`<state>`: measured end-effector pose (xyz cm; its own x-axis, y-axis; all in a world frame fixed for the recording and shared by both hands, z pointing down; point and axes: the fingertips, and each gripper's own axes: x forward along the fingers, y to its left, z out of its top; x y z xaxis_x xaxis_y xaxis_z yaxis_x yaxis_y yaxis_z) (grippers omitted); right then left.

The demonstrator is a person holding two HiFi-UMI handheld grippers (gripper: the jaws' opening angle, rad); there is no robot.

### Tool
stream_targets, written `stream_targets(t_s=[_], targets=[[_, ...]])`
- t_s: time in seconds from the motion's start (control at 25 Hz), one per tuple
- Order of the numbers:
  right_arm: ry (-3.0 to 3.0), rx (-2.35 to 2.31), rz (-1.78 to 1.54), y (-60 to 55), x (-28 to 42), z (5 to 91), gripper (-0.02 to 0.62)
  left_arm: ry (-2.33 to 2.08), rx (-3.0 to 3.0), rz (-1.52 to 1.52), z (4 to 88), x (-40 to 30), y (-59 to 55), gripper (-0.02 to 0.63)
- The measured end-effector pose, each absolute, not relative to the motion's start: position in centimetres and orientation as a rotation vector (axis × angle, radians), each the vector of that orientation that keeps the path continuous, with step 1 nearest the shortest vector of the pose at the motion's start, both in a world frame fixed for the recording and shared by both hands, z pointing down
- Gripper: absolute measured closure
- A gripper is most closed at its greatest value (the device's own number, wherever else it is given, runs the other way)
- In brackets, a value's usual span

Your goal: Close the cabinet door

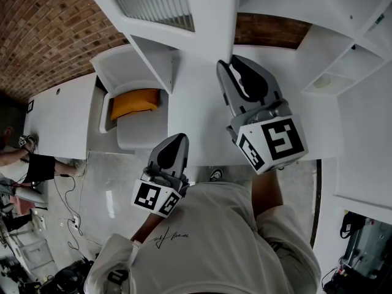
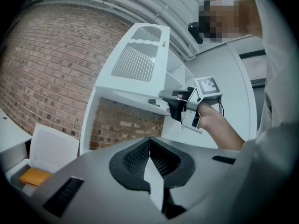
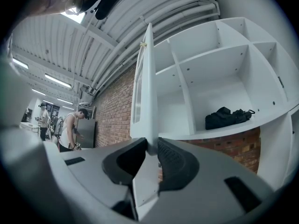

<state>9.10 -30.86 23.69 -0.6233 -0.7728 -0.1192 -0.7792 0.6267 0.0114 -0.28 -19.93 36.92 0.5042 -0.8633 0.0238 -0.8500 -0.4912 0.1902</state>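
Task barely begun: cabinet door stands swung out, edge-on at centre of right gripper view, right gripper clamped on its lower edge; left gripper pinched together, empty; the whole swing shut remains.

Right claw sits against the open cabinet door.

This looks like a lab or studio in a converted industrial hall. It has a bare brick wall and a ribbed ceiling with pipes and strip lights. There are white desks, a white shelf unit and cables trailing over the concrete floor. People stand in the background.
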Motion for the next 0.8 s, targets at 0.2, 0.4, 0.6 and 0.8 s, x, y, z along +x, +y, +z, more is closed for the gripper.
stream_targets(t_s=[0.2,0.4,0.6,0.8], targets=[[2.741,-1.319,0.092,-31.3,9.2,23.5,0.512,-1.465,2.568,-0.110,36.9,-0.1,-20.2,0.589],[2.738,-1.322,0.088,-31.8,9.6,23.6,0.511,-1.453,2.570,-0.109,37.1,0.3,-20.4,0.589],[2.732,-1.330,0.071,-32.1,9.9,23.6,0.509,-1.441,2.568,-0.117,36.9,0.5,-20.6,0.589],[2.736,-1.338,0.067,-32.8,10.1,23.7,0.508,-1.446,2.561,-0.116,37.1,0.3,-20.9,0.589]])
